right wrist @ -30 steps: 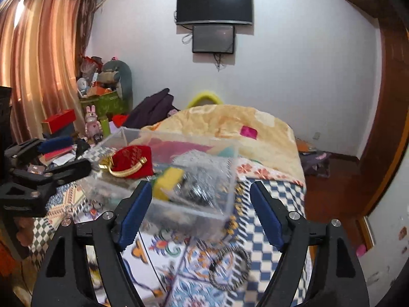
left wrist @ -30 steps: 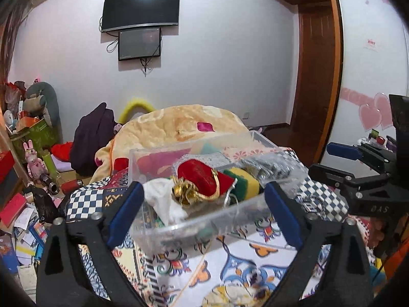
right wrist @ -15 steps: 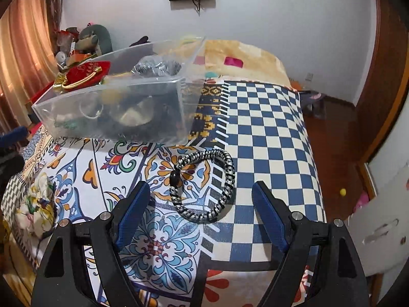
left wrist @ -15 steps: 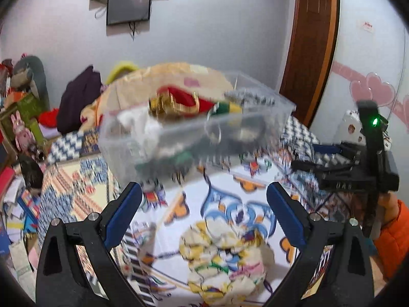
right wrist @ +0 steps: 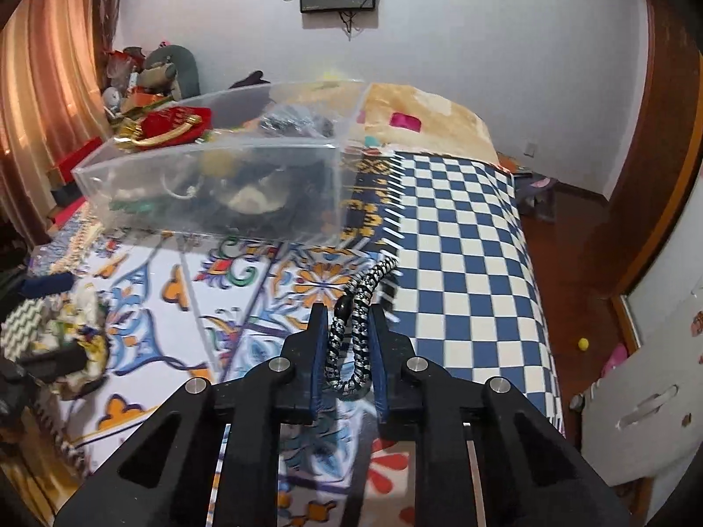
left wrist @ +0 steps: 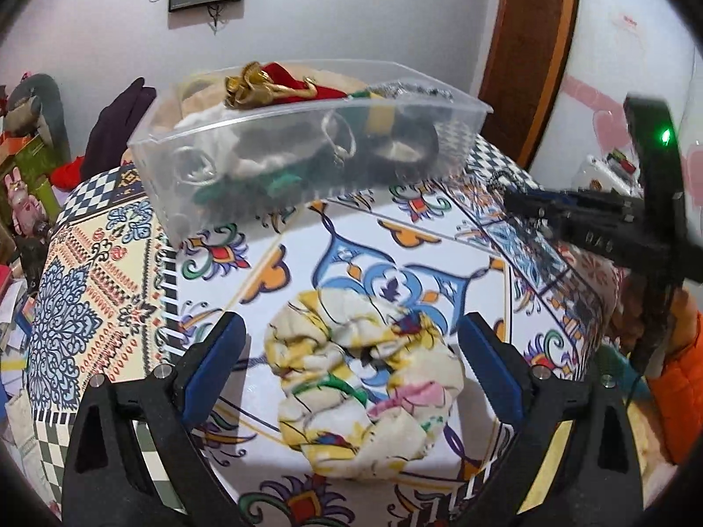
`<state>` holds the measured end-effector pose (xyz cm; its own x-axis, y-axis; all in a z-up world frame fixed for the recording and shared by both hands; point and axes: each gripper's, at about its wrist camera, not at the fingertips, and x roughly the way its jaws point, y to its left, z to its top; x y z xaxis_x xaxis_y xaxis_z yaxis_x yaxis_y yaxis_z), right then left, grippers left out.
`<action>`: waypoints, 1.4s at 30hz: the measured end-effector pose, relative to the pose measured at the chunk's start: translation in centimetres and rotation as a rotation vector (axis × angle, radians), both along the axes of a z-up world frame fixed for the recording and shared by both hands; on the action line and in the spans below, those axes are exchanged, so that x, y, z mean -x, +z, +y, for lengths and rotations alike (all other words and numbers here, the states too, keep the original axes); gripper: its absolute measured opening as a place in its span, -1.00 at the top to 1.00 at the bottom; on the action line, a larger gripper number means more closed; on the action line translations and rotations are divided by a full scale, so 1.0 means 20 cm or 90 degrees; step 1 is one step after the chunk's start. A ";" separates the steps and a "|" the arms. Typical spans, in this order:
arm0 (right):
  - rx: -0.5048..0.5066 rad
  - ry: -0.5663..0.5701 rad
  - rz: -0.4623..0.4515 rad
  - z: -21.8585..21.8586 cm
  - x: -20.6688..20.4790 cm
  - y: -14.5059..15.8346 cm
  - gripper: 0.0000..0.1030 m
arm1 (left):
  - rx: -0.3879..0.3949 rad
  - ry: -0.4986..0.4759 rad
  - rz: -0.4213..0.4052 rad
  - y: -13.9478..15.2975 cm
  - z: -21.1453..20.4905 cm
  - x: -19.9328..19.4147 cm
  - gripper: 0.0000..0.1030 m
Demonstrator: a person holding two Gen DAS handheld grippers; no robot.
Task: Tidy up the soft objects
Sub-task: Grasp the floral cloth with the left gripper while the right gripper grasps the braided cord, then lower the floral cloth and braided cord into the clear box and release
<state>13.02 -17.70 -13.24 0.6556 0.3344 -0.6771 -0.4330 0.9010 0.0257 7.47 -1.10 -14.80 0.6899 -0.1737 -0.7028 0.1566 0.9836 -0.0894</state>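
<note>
A clear plastic bin (left wrist: 307, 153) full of soft items, with a red and gold pouch (left wrist: 272, 88) on top, stands on the patterned bedspread; it also shows in the right wrist view (right wrist: 211, 193). My left gripper (left wrist: 351, 347) is open, its blue pads either side of a crumpled floral scrunchie (left wrist: 364, 386) on the spread. My right gripper (right wrist: 347, 329) is shut on a black-and-white braided hair band (right wrist: 356, 333), which trails forward onto the spread. The right gripper also shows at the right of the left wrist view (left wrist: 518, 202).
The bedspread (right wrist: 461, 263) ends at a drop to the wooden floor on the right. A folded yellow blanket (right wrist: 430, 123) lies behind the bin. Plush toys and boxes (right wrist: 145, 74) pile up by the curtain at the left. A white cabinet (right wrist: 650, 395) stands at the right.
Both grippers have dropped toward the bedspread. My right gripper has closed on the braided hair band. My left gripper has come down around the floral scrunchie, still open.
</note>
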 end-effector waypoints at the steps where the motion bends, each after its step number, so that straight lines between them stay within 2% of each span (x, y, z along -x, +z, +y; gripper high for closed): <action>1: -0.005 0.005 -0.002 0.01 0.01 0.01 0.69 | -0.009 -0.001 -0.004 0.00 -0.01 0.00 -0.77; 2: -0.009 0.011 -0.007 0.02 0.03 0.02 0.69 | -0.013 -0.005 -0.003 -0.01 -0.02 0.00 -0.60; 6: -0.026 0.030 -0.020 0.04 0.06 0.07 0.68 | -0.013 -0.004 -0.007 -0.01 -0.01 0.01 -0.36; 11: -0.042 0.050 -0.040 0.08 0.09 0.12 0.68 | -0.010 0.000 -0.011 0.00 0.02 0.01 0.41; 14: -0.048 0.059 -0.050 0.10 0.10 0.15 0.68 | -0.009 0.005 -0.016 0.02 0.04 0.01 0.53; 18: -0.059 0.070 -0.066 0.12 0.14 0.21 0.68 | -0.012 0.013 -0.036 0.09 0.06 0.01 0.54; 32: -0.094 0.105 -0.160 0.25 0.12 0.44 0.68 | 0.004 0.061 -0.174 0.48 0.16 -0.10 0.54; 38: -0.107 0.109 -0.172 0.32 0.05 0.47 0.68 | -0.004 0.085 -0.212 0.57 0.20 -0.21 0.54; 42: -0.113 0.106 -0.166 0.36 -0.02 0.46 0.68 | -0.015 0.100 -0.216 0.58 0.23 -0.30 0.54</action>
<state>13.51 -10.41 -4.13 0.7247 0.5492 -0.4161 -0.5867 0.8085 0.0452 13.49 3.44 -3.20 0.9010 -0.0339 -0.4326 0.0206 0.9992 -0.0353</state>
